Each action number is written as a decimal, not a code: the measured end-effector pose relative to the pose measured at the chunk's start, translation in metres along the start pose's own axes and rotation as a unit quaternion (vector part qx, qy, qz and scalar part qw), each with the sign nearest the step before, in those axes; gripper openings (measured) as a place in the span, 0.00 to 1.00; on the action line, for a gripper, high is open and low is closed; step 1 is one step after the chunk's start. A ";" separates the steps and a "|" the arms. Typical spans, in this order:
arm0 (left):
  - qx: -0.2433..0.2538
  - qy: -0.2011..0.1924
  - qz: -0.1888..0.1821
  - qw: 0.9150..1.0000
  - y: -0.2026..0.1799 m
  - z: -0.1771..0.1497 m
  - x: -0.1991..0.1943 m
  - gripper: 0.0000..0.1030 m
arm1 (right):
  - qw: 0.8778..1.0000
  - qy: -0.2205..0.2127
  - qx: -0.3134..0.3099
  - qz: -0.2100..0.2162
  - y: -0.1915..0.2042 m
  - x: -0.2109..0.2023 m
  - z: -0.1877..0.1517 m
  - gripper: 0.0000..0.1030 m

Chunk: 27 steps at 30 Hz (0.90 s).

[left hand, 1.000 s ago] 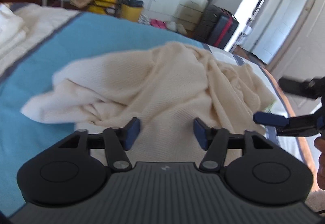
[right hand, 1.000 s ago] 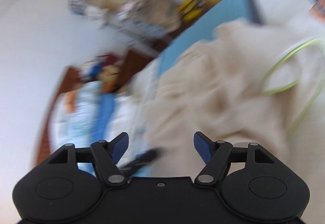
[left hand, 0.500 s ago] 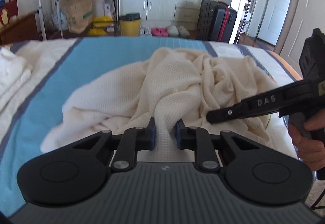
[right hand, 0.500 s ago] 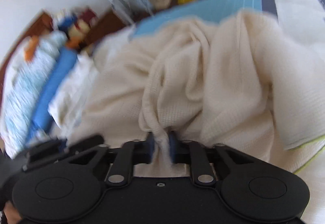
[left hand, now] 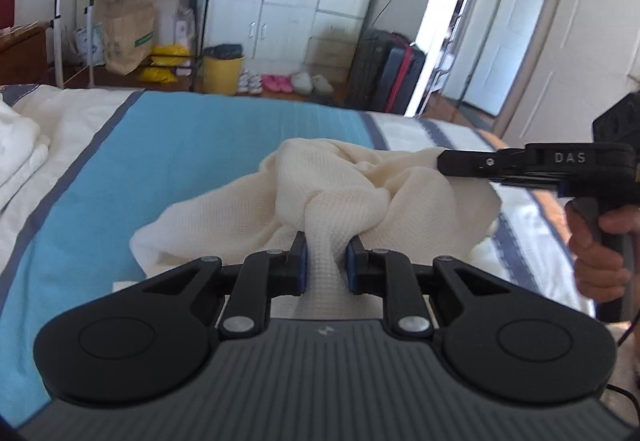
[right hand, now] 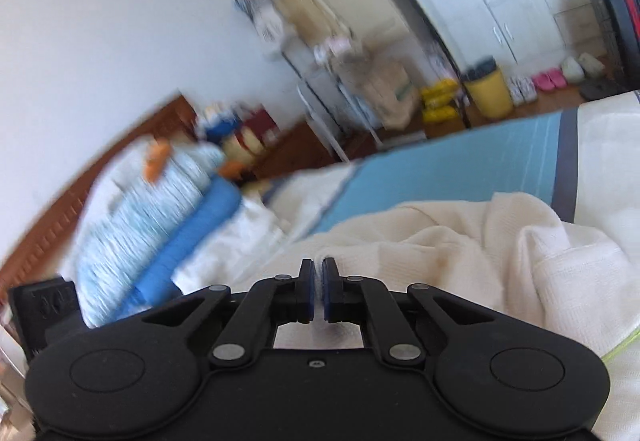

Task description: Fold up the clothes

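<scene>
A cream waffle-knit garment (left hand: 332,197) lies bunched on the blue and white bed (left hand: 180,145). My left gripper (left hand: 325,261) is shut on a thick bunch of its fabric and holds it lifted off the bed. My right gripper (right hand: 318,283) is shut on a thin edge of the same garment (right hand: 460,237). In the left wrist view the right gripper (left hand: 444,161) comes in from the right and pinches the garment's far right corner, raised at about the same height.
Folded white laundry (left hand: 16,149) sits on the bed's left. Pillows and a blue roll (right hand: 176,241) lie by the wooden headboard. Beyond the bed are a yellow bin (left hand: 222,73), a suitcase (left hand: 388,77), wardrobes and an open door.
Both grippers went from open to shut on the garment and have lifted it. The garment has pulled up and toward me, baring more of the blue bed.
</scene>
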<state>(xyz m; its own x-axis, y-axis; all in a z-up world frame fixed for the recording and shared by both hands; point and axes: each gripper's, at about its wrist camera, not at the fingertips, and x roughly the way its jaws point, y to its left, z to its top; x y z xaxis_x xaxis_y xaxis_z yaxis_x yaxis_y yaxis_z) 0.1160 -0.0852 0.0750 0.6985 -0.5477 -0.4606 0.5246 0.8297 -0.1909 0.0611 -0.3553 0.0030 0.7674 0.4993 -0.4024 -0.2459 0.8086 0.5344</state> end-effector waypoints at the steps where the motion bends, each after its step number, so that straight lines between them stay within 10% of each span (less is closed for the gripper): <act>1: -0.003 -0.011 0.010 1.000 0.005 0.015 0.007 0.17 | 1.000 0.016 -0.025 -0.011 0.001 0.010 0.015 0.06; 4: -0.011 -0.045 0.041 0.998 0.021 0.059 0.029 0.17 | 0.994 -0.002 -0.078 -0.073 0.009 0.025 0.091 0.05; 7: -0.019 -0.078 0.071 0.994 0.037 0.103 0.051 0.19 | 0.985 -0.140 -0.063 -0.079 0.026 0.013 0.161 0.12; 8: -0.024 -0.085 0.083 0.993 0.043 0.117 0.058 0.37 | 0.980 -0.180 -0.041 -0.080 0.027 0.008 0.174 0.24; 9: -0.033 -0.083 0.099 0.991 0.048 0.128 0.061 0.79 | 0.978 -0.187 -0.017 -0.087 0.025 0.007 0.182 0.65; 11: -0.052 -0.063 0.106 0.991 0.058 0.133 0.068 0.95 | 0.982 -0.151 0.022 -0.114 0.018 0.013 0.180 0.80; 19: -0.088 0.094 0.039 0.991 0.078 -0.023 0.081 0.93 | 0.979 -0.027 0.067 -0.193 -0.034 0.018 0.027 0.80; 27: -0.227 0.116 -0.039 0.966 0.068 -0.138 0.069 0.93 | 0.979 0.093 0.051 -0.172 -0.009 0.028 -0.020 0.79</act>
<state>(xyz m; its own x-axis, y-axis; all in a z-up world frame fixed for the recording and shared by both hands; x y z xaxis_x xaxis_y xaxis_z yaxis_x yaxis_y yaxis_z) 0.1327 -0.0517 -0.0893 0.5103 -0.6146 -0.6015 0.2662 0.7780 -0.5691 0.0731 -0.3426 -0.0275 0.6705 0.2591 -0.6952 0.0757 0.9083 0.4115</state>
